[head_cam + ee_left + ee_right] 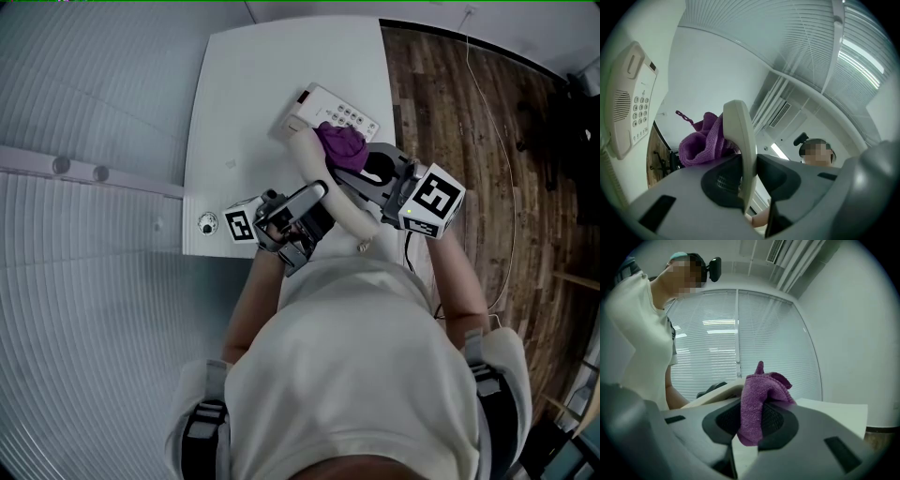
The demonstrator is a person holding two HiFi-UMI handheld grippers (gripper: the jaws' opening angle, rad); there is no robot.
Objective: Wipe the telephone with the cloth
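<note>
The left gripper has its jaws closed on the cream handset of the telephone, the pads pressing its two flat sides part-way along its length, so that the handset stands up out of the jaws and curves away from the camera. The right gripper is clamped on the purple cloth; a bunched fold of it fills the space between the pads, a short end hangs below them and the rest spills out above and to the right. In the head view the cloth lies against the far end of the handset, and the left gripper view shows it bunched just beside the handset's left face, touching it. The telephone base lies flat on the white table toward its far edge, its keypad facing up and its cradle empty, just beyond the handset's tip. Both grippers are held over the near part of the table, close together, the right one's marker cube out over the table's right edge above the wooden floor. The person, in a pale shirt, leans in over the near edge, and slatted blinds fill the background of the right gripper view.
</note>
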